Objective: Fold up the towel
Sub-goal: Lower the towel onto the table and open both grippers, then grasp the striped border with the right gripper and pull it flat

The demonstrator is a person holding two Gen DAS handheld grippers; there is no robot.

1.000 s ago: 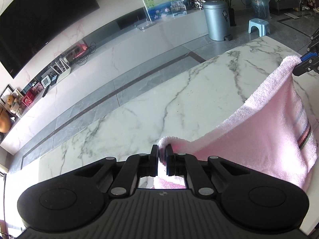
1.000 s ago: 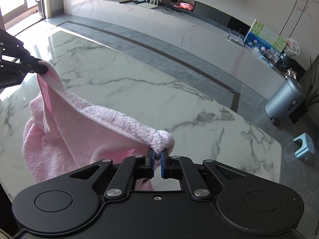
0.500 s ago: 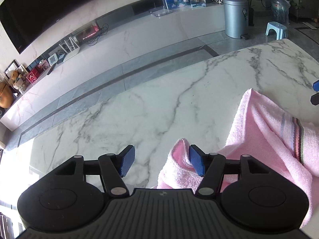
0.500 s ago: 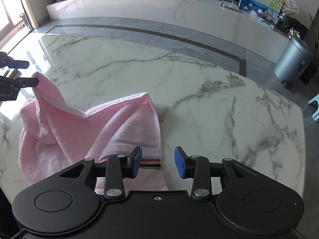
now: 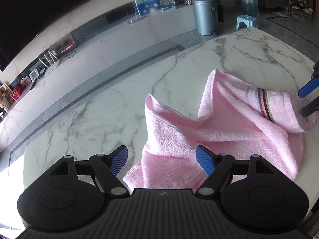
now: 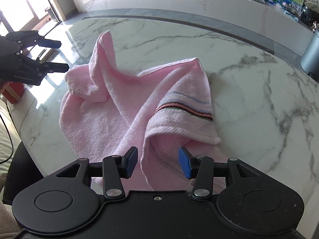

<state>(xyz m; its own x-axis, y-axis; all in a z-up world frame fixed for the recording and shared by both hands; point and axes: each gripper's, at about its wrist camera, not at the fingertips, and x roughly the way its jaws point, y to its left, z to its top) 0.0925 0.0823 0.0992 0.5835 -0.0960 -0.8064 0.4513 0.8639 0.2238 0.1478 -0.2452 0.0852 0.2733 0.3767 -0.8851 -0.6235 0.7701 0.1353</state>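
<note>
A pink towel (image 5: 229,127) with a striped band lies crumpled on the white marble table (image 5: 99,119). It also shows in the right wrist view (image 6: 119,111), with its striped end folded over near me. My left gripper (image 5: 161,160) is open and empty, its jaws wide apart just above the towel's near edge. My right gripper (image 6: 158,162) is open and empty over the towel's striped end. The left gripper also shows at the left of the right wrist view (image 6: 61,54), open, beside the towel's raised corner. The right gripper's blue pads (image 5: 308,86) show at the right edge of the left wrist view.
The table's far edge drops to a grey tiled floor. Beyond it stand a long marble TV bench (image 5: 119,37), a silver bin (image 5: 205,16) and a small blue stool (image 5: 246,21). A chair or sofa edge (image 6: 6,123) lies at the left of the table.
One second ago both grippers were shut on the towel's corners and held it up. Both have opened and let go; the towel has dropped onto the table and both grippers have drawn back.
</note>
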